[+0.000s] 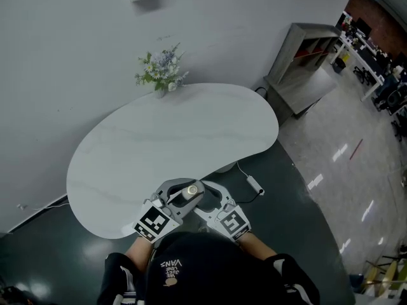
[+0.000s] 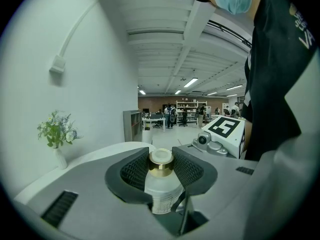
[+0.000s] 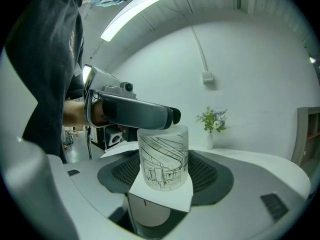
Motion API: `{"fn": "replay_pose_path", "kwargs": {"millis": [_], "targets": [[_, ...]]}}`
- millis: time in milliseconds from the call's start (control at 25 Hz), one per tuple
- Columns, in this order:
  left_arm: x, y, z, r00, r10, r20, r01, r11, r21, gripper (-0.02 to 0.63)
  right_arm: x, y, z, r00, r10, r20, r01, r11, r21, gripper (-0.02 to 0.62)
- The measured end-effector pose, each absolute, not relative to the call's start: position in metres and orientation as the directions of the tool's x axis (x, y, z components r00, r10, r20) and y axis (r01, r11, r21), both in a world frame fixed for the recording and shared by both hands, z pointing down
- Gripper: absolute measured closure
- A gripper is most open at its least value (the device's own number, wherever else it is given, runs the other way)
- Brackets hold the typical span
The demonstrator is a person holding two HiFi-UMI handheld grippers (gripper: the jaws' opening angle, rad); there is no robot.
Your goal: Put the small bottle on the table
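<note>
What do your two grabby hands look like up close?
The left gripper and right gripper are smooth, light-grey shells. Each ends in curved dark tongs lined with bumpy mesh pads. Each also carries a white cube printed with black square markers. The person holding them wears black sleeves.
</note>
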State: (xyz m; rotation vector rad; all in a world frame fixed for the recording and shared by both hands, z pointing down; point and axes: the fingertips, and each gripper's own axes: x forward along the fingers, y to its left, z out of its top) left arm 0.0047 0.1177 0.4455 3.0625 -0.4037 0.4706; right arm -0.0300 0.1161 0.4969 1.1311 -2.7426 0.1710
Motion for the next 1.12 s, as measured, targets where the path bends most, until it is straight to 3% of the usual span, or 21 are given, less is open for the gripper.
{"fn": "replay_pose_path", "kwargs": {"millis": [680, 1120], "targets": [[0.0, -0.006, 0.453, 0.927, -0.222, 0.303, -0.222, -0.974, -0.037, 0.446, -0.036, -0.009, 0.505, -0.68, -0.704, 0.205, -0.725, 0.687, -0.046, 0.33], [0.008, -0.065, 0.468, 0.9, -0.308, 0.307, -0.321, -0.947, -0.009, 0.446, -0.027, -0.064, 0.52, -0.744, -0.631, 0.221, -0.656, 0.753, -0.059, 0.33]]}}
